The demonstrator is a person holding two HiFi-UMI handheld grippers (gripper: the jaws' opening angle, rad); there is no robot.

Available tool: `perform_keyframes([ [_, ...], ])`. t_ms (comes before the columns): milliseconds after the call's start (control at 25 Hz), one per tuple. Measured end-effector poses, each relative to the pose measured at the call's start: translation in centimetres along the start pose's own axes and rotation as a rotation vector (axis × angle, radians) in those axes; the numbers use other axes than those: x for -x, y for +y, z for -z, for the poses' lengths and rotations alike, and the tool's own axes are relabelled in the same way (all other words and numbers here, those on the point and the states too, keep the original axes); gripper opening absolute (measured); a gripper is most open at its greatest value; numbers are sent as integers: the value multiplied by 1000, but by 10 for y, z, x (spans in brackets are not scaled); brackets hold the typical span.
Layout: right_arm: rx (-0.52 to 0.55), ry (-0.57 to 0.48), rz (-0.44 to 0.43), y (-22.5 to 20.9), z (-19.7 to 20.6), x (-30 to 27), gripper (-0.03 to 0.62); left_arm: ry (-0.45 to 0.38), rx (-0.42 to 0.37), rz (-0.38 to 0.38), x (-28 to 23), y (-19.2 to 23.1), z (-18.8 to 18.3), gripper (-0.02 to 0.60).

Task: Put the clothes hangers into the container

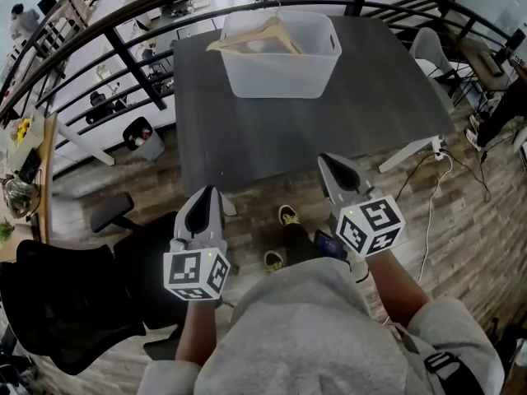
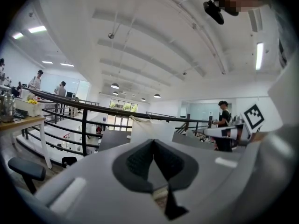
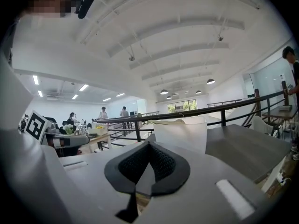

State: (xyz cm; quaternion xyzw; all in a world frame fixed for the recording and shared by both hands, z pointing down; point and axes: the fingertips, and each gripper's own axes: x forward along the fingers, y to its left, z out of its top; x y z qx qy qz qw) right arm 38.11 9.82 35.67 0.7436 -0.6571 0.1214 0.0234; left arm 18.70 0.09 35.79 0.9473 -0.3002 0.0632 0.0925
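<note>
A black office chair stood at the far left on the wood floor. Next to it the person held the left gripper low, just short of the near edge of the desk. Its jaws were pressed together with nothing between them, the black pads meeting at their tips. Below, between the two arms, the person's shoes showed on the floor.

Toward the far side of the dark grey desk sat the white plastic container. A wooden clothes hanger lay in the top of it, its left end reaching the rim. A black railing curved round behind the desk.

To the right, the right gripper hung over the desk's near edge, well apart from the container and pointing toward it. Its jaws were also closed tight on nothing. Each gripper carried its cube of square markers close to the person's chest.
</note>
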Motion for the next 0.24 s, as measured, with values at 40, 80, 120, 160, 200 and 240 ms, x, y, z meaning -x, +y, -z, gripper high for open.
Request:
perform_keyframes([
  [40, 3, -1, 2, 1, -1, 0, -2, -1, -1, 3, 1, -1, 0, 12],
  [80, 6, -1, 4, 1, -1, 0, -1, -5, -1, 4, 1, -1, 0, 12],
  [120, 7, -2, 5, 2, -1, 0, -2, -8, 1, 4, 2, -1, 0, 12],
  [160, 8, -2, 6, 2, -1, 0, -2, -12, 3, 3, 2, -1, 0, 12],
  [200, 10, -3, 6, 3, 0, -1, 0, -15, 5, 3, 3, 0, 0, 12],
  [240, 11, -3, 6, 3, 0, -1, 0, -19, 6, 2, 3, 1, 0, 12],
])
